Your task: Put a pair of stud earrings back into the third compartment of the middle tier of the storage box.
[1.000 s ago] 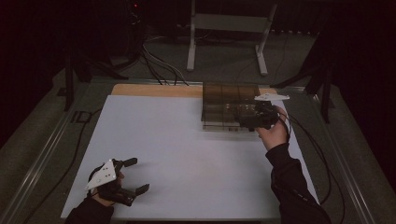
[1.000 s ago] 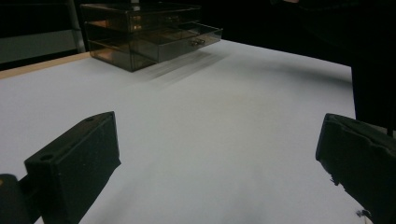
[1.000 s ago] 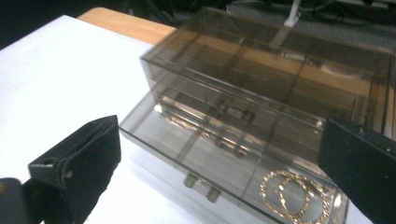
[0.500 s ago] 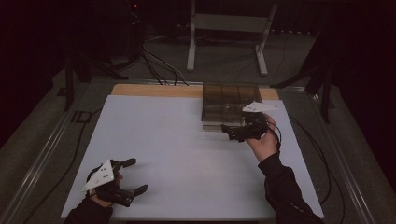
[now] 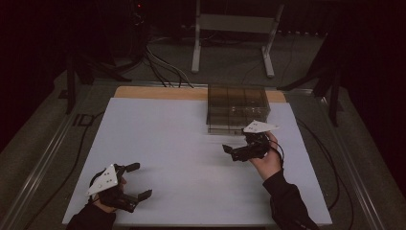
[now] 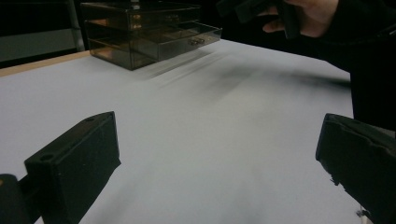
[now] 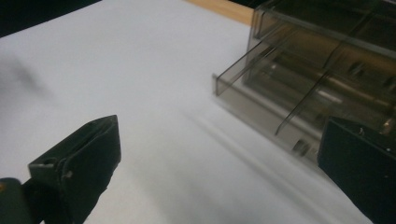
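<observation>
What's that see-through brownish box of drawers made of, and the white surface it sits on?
The smoky brown drawer box looks like clear tinted plastic, probably acrylic: its inner dividers and drawer fronts show through the glossy walls. The white table top looks matte, with no glare, perhaps a laminate or a sheet. The light wooden strip along its far edge suggests a board underneath, though that is uncertain.

A white table (image 5: pixel 172 143) with a bare wooden strip (image 5: pixel 158 93) along its far edge carries a smoky clear drawer box (image 5: pixel 237 108). The box stands just beyond the right claw (image 5: pixel 238 152), far across from the left claw (image 5: pixel 136 181).
</observation>
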`<state>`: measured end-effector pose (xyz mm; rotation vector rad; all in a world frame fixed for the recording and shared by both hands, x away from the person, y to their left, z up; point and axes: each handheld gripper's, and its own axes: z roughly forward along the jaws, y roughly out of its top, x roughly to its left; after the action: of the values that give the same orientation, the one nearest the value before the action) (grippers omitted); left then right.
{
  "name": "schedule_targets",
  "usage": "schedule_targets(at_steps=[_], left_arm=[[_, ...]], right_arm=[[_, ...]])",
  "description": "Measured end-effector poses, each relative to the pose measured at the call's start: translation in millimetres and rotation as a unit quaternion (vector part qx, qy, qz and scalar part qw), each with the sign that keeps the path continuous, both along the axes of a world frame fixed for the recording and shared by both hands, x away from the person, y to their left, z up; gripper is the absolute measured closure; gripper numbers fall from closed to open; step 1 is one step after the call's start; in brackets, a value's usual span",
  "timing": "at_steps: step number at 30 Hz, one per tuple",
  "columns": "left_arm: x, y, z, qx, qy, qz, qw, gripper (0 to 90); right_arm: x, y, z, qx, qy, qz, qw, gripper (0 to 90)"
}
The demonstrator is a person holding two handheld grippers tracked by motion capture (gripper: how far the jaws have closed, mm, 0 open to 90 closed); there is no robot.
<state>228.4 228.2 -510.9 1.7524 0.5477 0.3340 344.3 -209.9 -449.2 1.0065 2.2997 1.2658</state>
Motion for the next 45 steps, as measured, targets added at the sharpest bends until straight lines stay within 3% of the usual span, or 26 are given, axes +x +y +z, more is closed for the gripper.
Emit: schedule_targets(at_steps=[15, 24, 39, 45], left_arm=[[0.3, -0.7, -0.6, 0.003, 0.0, -0.003, 1.0, 0.6], [-0.1, -0.1, -0.5, 0.0, 0.0, -0.002, 1.0, 0.6], [-0.7, -0.8, -1.2, 0.007, 0.0, -0.006, 1.0, 0.6], [-0.8, -1.2, -1.2, 0.007, 0.0, -0.006, 1.0, 0.6]], right_arm=[[-25.4, -8.4, -38.5, 0.011, 0.012, 0.04, 0.9991, 0.0], [-42.1, -21.1, -56.8, -0.008, 0.012, 0.042, 0.999, 0.0], [-61.1, -44.1, -65.5, -0.017, 0.013, 0.04, 0.999, 0.0], [-71.5, -59.5, -67.8, -0.018, 0.021, 0.019, 0.9994, 0.0]])
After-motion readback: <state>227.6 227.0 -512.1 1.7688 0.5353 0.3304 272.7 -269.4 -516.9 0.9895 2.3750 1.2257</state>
